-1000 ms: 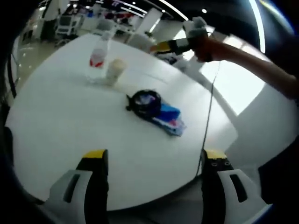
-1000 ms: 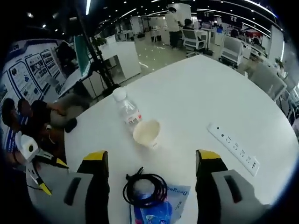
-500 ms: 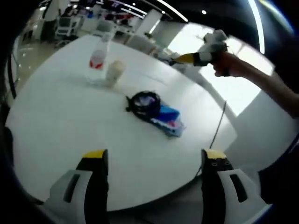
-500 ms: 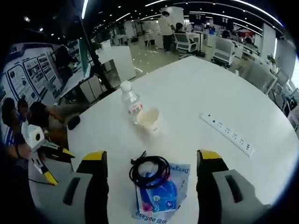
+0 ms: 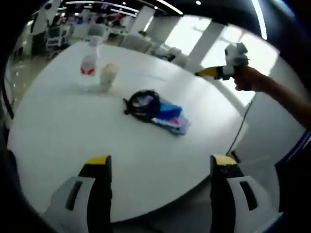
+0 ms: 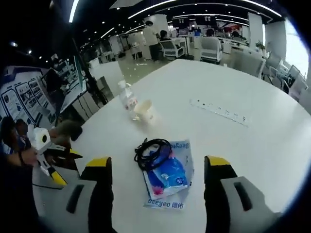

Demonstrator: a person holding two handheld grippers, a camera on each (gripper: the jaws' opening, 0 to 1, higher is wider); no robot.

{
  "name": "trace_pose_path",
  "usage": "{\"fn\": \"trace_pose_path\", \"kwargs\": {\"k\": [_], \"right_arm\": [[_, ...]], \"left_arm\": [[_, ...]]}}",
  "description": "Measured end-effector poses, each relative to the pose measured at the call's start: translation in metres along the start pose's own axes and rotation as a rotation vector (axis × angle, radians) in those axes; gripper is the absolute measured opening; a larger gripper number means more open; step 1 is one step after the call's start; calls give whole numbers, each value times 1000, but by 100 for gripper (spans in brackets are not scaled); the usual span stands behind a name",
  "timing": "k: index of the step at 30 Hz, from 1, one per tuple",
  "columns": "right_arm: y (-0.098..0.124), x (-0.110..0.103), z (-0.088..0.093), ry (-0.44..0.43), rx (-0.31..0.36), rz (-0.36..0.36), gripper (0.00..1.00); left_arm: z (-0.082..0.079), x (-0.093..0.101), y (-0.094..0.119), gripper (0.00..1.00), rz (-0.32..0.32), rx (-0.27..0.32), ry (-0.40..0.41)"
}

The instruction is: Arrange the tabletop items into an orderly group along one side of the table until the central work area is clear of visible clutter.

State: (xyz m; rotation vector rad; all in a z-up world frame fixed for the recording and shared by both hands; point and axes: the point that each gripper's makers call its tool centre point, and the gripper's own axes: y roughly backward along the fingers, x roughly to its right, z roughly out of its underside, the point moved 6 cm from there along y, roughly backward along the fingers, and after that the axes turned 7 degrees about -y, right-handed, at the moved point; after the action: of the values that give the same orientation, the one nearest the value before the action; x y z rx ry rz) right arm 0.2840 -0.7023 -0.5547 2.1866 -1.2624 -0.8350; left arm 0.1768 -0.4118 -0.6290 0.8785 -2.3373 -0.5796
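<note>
While both my grippers, left and right, hang above the white table with jaws spread wide and empty, I see the black cable coil lying on the blue packet, with the bottle touching the paper cup beyond.

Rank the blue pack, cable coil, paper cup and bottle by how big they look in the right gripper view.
1. blue pack, clearly largest
2. cable coil
3. bottle and paper cup: look about alike, and both sit farther from the camera, so I won't rank them
</note>
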Motion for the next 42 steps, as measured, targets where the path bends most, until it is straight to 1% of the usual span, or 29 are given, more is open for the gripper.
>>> {"fn": "trace_pose_path", "kwargs": {"k": [2, 3, 4, 5, 6, 7, 8, 10, 12, 14, 16, 17, 18, 19, 21, 22, 24, 26, 28, 31, 37, 42], "right_arm": [[5, 1, 10, -25, 23, 10, 78], [6, 1, 12, -36, 30, 13, 78], [8, 0, 21, -72, 45, 13, 77], [8, -1, 24, -79, 44, 9, 77], [9, -6, 35, -112, 50, 5, 77], [9, -9, 44, -119, 50, 7, 76], [8, -12, 50, -118, 49, 11, 76], [6, -17, 69, -81, 17, 45, 76], [3, -22, 86, -74, -14, 50, 76], [0, -30, 103, -92, -20, 46, 76], [2, -39, 115, -126, -12, 43, 75], [2, -42, 120, -126, -11, 49, 74], [2, -47, 125, -106, -15, 51, 74], [3, -52, 130, -87, -18, 53, 74], [2, -61, 143, -18, -42, 59, 74], [2, -63, 146, -10, -41, 64, 74], [3, -70, 151, -24, 5, 82, 72], [5, -75, 157, -30, 32, 92, 71], [5, -77, 159, -40, 62, 104, 72], [6, -77, 159, -75, 89, 108, 72], [8, -80, 158, -90, 95, 103, 72], [8, -82, 162, -120, 92, 95, 72]], "left_arm": [[1, -1, 0, 82, -1, -5, -5], [1, -1, 0, 83, 0, -6, -7], [1, -1, -1, 84, -2, -9, -20], [1, 0, -2, 84, -3, -10, -25], [1, 1, -3, 84, -9, -16, -44], [1, 1, -3, 86, -16, -20, -61], [2, 1, -3, 86, -18, -25, -71], [3, 1, -3, 87, -19, -35, -81], [3, 1, -2, 88, -20, -40, -86], [3, 1, -1, 88, -21, -40, -89], [3, -2, -1, 88, -21, -37, -75], [5, -4, -2, 88, -22, -42, -66], [6, -5, -3, 88, -24, -48, -61], [11, -10, -3, 88, -40, -73, -40], [9, -9, -2, 88, -47, -62, -37], [8, -9, -2, 88, -46, -56, -34], [9, -7, -2, 88, -42, -58, -31], [10, -7, -3, 88, -44, -68, -40], [10, -7, -4, 88, -46, -65, -42], [8, -9, -2, 88, -56, -51, -39], [9, -13, 0, 87, -78, -55, -19], [10, -13, 1, 87, -75, -54, -14]]}}
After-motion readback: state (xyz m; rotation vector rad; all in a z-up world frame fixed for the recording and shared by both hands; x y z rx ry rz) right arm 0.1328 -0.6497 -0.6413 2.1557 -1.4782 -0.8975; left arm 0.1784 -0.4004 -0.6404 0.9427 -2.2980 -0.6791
